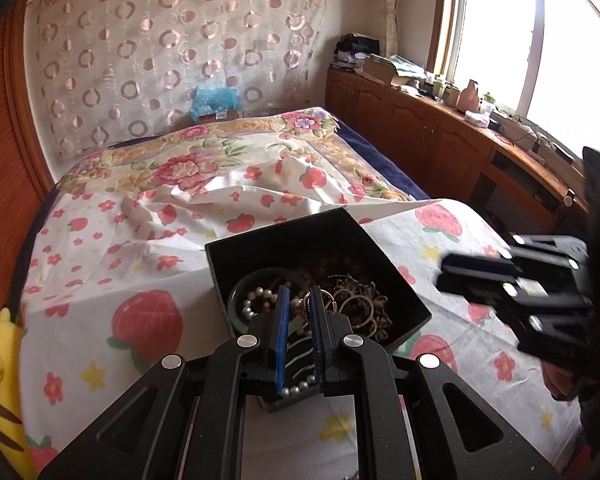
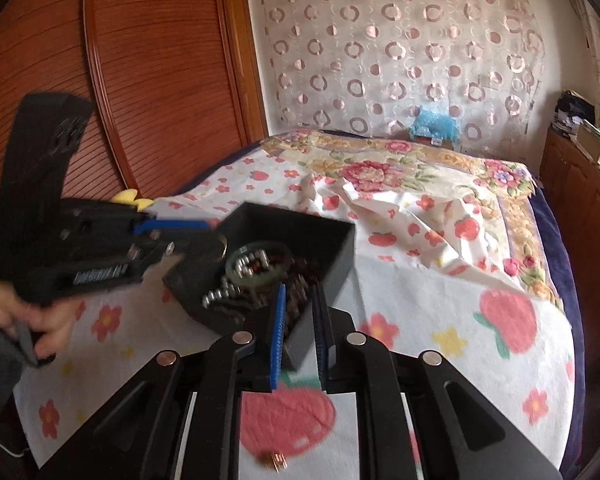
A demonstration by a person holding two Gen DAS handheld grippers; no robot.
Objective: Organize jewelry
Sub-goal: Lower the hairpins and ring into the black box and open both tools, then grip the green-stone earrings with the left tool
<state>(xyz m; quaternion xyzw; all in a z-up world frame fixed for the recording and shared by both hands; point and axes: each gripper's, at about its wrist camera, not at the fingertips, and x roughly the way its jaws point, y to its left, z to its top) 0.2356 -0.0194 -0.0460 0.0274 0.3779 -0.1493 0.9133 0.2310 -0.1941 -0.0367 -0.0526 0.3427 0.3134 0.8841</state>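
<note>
A black open box (image 1: 260, 248) sits on the strawberry-print bed sheet and holds a green bangle (image 1: 236, 300), pearl beads, gold rings and metal chains (image 1: 364, 304). My left gripper (image 1: 299, 300) is over the box's near edge, its blue-padded jaws narrowly apart around a pearl strand (image 1: 300, 388) and small pieces. The box also shows in the right wrist view (image 2: 332, 240), with the bangle (image 2: 260, 268). My right gripper (image 2: 298, 296) stands with jaws narrowly apart over the box's near corner, nothing held. A small gold piece (image 2: 274, 460) lies on the sheet.
The bed sheet (image 1: 100, 264) is rumpled behind the box. A yellow plush toy (image 1: 0, 364) lies at the bed's left edge. A wooden cabinet (image 1: 440, 136) with clutter runs under the window at right. A wooden wardrobe (image 2: 140, 60) stands left.
</note>
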